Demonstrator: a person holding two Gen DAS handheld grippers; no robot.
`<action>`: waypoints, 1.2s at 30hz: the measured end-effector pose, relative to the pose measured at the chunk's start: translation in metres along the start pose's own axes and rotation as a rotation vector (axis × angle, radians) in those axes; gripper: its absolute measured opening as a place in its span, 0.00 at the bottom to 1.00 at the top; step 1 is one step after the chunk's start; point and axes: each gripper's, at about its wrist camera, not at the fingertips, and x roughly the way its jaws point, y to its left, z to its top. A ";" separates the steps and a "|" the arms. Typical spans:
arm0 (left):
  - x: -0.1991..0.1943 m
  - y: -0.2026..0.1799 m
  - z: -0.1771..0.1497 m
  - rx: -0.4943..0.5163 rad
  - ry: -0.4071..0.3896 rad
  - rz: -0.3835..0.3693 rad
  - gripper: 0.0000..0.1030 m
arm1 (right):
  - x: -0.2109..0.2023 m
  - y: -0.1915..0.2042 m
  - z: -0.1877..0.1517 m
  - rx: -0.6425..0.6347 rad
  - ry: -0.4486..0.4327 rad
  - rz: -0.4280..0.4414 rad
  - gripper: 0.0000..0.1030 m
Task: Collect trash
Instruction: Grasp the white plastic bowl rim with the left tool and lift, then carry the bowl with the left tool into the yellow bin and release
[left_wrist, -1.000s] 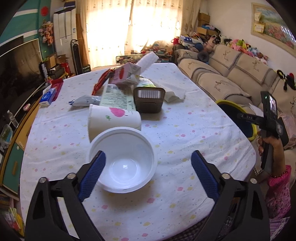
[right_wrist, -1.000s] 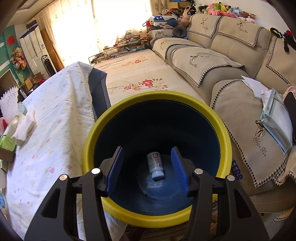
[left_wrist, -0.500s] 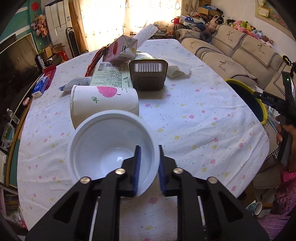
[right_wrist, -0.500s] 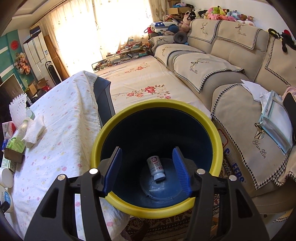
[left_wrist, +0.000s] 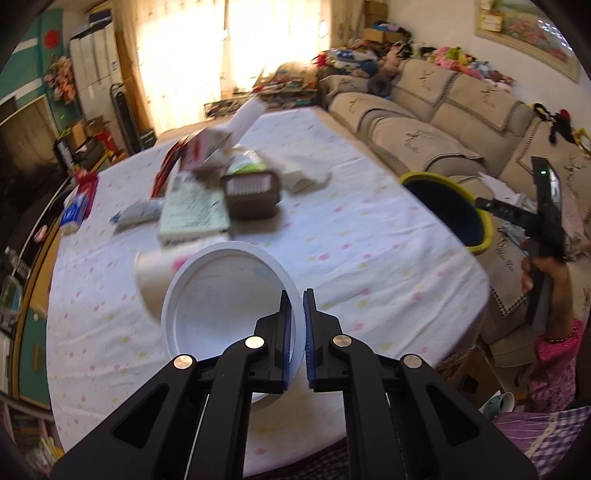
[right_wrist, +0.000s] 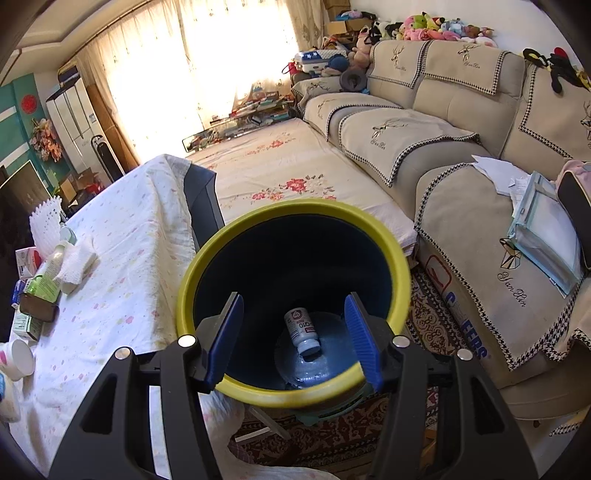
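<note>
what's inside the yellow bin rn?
One small white bottle lies on its side on the floor of the yellow bin. The open right gripper hangs above the rim, and its fingers hide parts of the floor.

Bright sun is shining through the pale curtains (right_wrist: 229, 62) at the far end of the room. A long beige sofa (right_wrist: 443, 122) is sitting along the right wall, with soft toys (right_wrist: 424, 27) piling on top, and a flowery rug (right_wrist: 295, 173) is lying on the floor.
</note>
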 end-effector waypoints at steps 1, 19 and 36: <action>-0.001 -0.007 0.004 0.019 -0.011 -0.013 0.07 | -0.004 -0.002 0.000 0.003 -0.007 0.000 0.53; 0.065 -0.058 0.027 0.146 -0.007 -0.030 0.07 | -0.018 -0.056 -0.007 0.095 -0.025 -0.023 0.54; 0.138 -0.245 0.106 0.488 -0.031 -0.217 0.07 | -0.039 -0.096 0.000 0.133 -0.082 -0.113 0.54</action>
